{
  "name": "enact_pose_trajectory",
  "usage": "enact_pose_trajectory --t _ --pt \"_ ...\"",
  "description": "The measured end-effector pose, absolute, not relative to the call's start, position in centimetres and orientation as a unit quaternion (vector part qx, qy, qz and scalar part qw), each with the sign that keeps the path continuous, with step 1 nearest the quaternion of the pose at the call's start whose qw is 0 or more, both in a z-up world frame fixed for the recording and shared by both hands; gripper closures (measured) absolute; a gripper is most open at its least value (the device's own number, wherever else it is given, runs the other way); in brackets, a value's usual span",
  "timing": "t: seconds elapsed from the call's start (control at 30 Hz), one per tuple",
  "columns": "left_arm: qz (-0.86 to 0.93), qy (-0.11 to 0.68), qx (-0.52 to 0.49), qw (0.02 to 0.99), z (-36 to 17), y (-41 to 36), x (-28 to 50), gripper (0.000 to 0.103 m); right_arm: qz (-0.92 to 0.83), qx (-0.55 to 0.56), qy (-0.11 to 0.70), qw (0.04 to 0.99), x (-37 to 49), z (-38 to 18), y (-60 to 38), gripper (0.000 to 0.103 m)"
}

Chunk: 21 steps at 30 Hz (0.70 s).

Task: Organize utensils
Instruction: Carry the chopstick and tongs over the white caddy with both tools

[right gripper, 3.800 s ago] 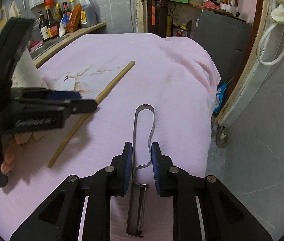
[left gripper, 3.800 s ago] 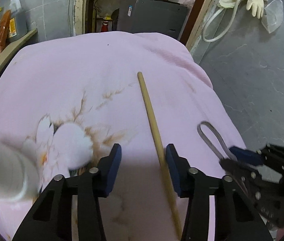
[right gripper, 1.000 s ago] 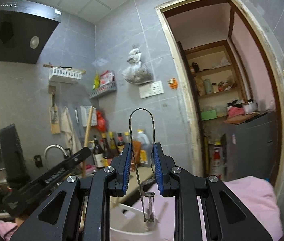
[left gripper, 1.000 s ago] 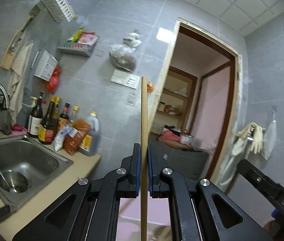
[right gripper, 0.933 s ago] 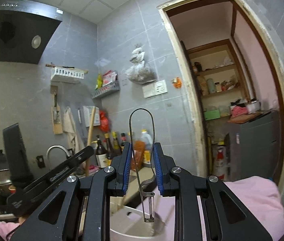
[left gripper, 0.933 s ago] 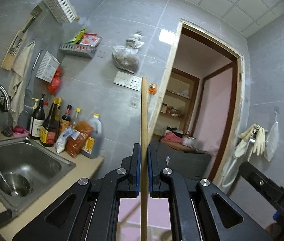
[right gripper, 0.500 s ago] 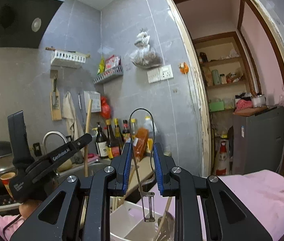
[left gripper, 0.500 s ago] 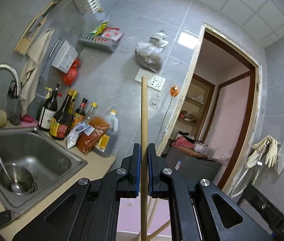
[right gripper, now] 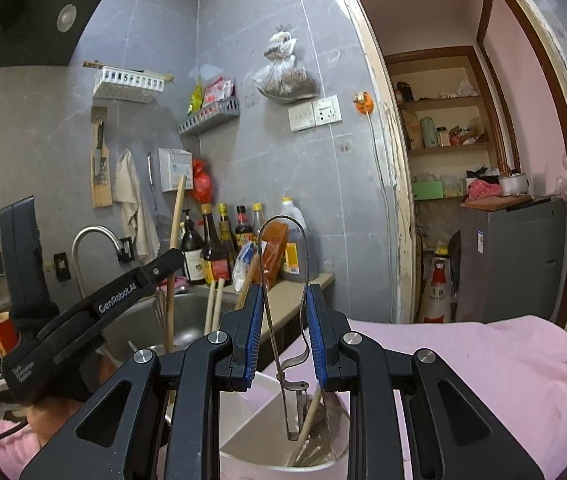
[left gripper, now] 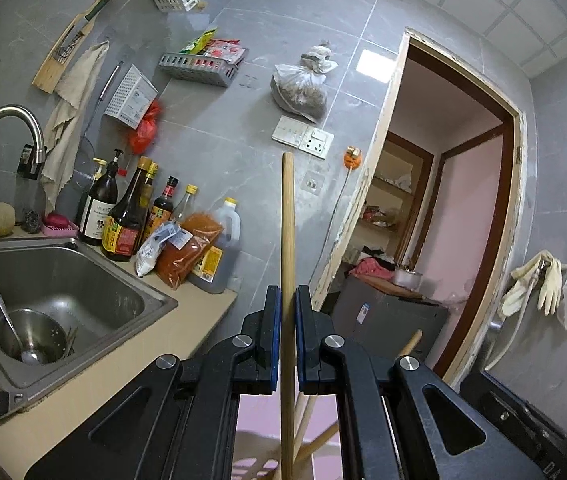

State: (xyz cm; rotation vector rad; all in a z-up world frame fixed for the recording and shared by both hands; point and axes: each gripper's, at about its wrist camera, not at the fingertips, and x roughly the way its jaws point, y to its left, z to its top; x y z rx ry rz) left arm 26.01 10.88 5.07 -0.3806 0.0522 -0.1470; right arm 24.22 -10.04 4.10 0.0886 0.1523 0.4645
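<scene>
From the left wrist, grey tiled walls rise to a tiled ceiling, with an open doorway on the right. A steel sink is set in the beige bench, and in it lie a metal bowl and a spoon. Sauce bottles crowd the corner behind it; rubber gloves hang on the far wall. The left tongs are clenched on a wooden stick, which stands upright and reaches down among other sticks below.

From the right wrist, a pink cloth covers the bench, and shelves show through the doorway. A white holder stands just under the tongs, with a divider and some utensils inside. The left tongs appear at the left, a hand beneath them. The right tongs are narrowly parted, grasping a metal peeler by its looped handle; its blade end hangs inside the holder.
</scene>
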Motion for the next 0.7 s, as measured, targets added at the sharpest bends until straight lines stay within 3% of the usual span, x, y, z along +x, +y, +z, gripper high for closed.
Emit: enact_pose_trajectory --t 0.7 --pt "-0.079 0.052 -0.166 0.982 1.2 9.0 24.5 0.098 0.221 0.023 0.063 0.973 23.7 2.4 -9.8 0.082"
